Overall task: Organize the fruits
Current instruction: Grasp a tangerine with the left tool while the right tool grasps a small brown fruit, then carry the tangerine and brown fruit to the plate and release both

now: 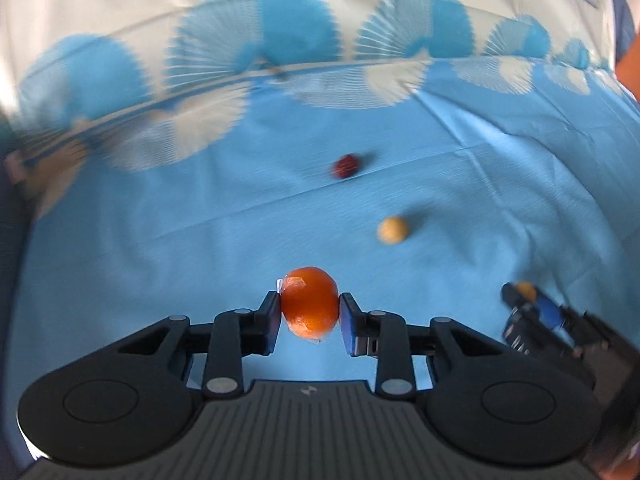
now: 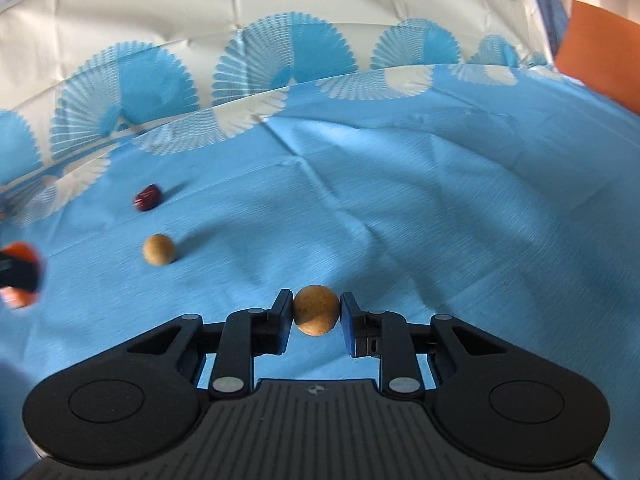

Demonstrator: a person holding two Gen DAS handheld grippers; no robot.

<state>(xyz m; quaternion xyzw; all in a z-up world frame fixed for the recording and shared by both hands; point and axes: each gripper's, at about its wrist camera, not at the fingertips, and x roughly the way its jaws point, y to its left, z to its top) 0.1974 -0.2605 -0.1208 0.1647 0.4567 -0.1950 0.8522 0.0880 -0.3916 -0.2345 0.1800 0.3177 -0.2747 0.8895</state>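
The left hand-held gripper (image 1: pixel 310 314) is clamped on an orange fruit (image 1: pixel 309 307), which carries a patch of clear film on its upper left; both pads press its sides. The right hand-held gripper (image 2: pixel 316 316) is closed on a tan round fruit (image 2: pixel 316 310), held likewise between its pads. Step in hand, by judgement: both pieces are picked and await placement. Still lying on the blue-clothed worktop (image 2: pixel 440 200) are a second tan fruit (image 2: pixel 159 249) and, beyond it, a dark red fruit (image 2: pixel 147 197), apart from each other. No bowl, tray or other container shows in either view, so the next move calls for finding the drop point before release.
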